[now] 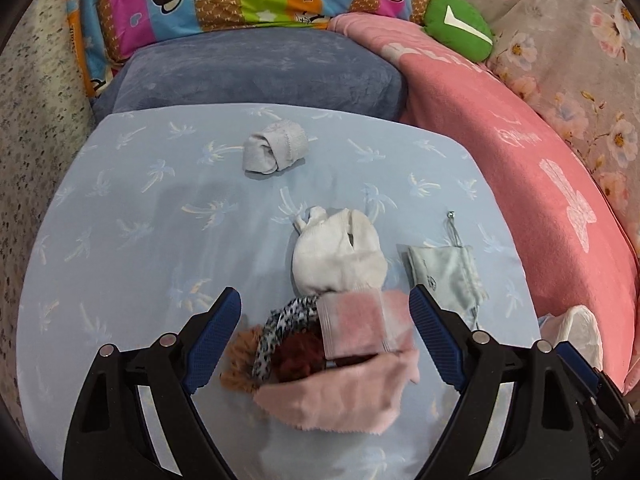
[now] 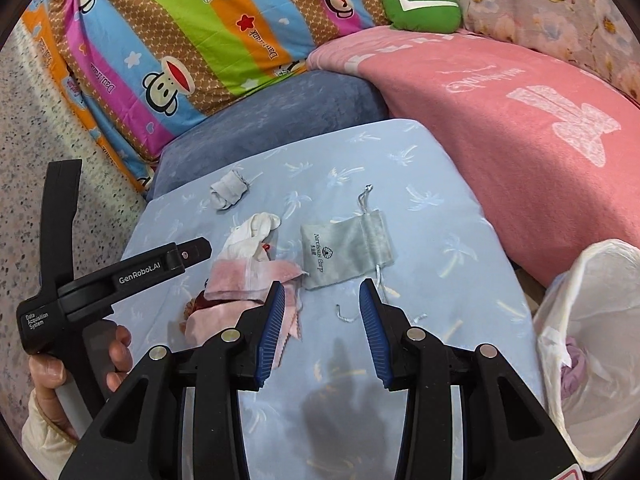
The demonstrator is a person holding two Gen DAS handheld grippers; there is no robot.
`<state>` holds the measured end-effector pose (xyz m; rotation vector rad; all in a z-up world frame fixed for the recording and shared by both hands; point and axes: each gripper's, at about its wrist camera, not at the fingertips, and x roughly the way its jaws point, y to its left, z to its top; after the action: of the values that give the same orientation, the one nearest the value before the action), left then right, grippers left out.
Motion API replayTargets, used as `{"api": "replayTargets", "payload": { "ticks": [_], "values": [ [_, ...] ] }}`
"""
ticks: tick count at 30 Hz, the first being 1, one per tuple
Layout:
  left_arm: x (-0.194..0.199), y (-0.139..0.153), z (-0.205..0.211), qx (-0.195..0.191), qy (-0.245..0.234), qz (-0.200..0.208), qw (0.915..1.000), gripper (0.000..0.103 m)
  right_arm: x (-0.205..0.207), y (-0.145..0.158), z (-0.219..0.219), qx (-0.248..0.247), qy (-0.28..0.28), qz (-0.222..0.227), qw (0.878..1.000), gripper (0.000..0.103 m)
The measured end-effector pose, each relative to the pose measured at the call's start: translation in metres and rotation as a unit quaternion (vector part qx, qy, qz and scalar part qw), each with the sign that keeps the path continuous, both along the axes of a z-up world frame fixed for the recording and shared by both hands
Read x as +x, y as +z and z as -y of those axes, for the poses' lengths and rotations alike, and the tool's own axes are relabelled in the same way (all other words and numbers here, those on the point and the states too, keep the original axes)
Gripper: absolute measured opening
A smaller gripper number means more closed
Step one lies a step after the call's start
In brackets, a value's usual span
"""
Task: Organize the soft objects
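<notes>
On a light blue palm-print cushion lies a heap of soft things: a pink cloth, a pink and white sock, a leopard-print scrunchie, a dark red pom-pom and a white sock. My left gripper hangs open above this heap, one finger on each side. A rolled grey sock lies farther back. A grey drawstring pouch lies just ahead of my right gripper, which is open and holds nothing.
A white mesh bag with something purple inside stands at the right. A pink blanket, a blue-grey pillow, a striped cartoon quilt and a green plush ring the cushion. A hand holds the left gripper's handle.
</notes>
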<state>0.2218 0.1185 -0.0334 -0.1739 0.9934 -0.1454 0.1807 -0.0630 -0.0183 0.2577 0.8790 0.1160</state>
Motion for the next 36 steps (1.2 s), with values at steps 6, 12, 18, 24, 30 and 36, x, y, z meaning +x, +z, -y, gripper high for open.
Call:
{"api": "replayTargets", "payload": {
  "ticks": [6, 12, 18, 24, 30, 36],
  "values": [
    [0.033, -0.020, 0.003, -0.008, -0.010, -0.027, 0.9996, 0.082, 0.038, -0.017, -0.006, -0.007, -0.011, -0.013, 1.000, 0.039],
    [0.056, -0.041, 0.005, -0.018, -0.022, -0.057, 0.9980, 0.071, 0.069, -0.041, 0.003, -0.011, -0.035, -0.035, 0.999, 0.039],
    [0.060, -0.052, 0.000, -0.032, -0.025, -0.070, 0.9967, 0.045, 0.089, -0.065, 0.009, -0.014, -0.046, -0.056, 0.997, 0.039],
    [0.059, -0.050, -0.002, -0.045, -0.030, -0.064, 0.9965, 0.016, 0.093, -0.082, 0.002, -0.035, -0.041, -0.069, 0.996, 0.030],
    [0.054, -0.031, 0.000, -0.050, -0.029, -0.037, 0.9976, 0.011, 0.088, -0.077, 0.006, -0.031, -0.038, -0.067, 0.997, 0.002],
    [0.044, 0.008, -0.002, -0.060, -0.031, 0.007, 0.9977, 0.011, 0.073, -0.050, 0.006, -0.024, -0.032, -0.036, 0.999, 0.002]
  ]
}}
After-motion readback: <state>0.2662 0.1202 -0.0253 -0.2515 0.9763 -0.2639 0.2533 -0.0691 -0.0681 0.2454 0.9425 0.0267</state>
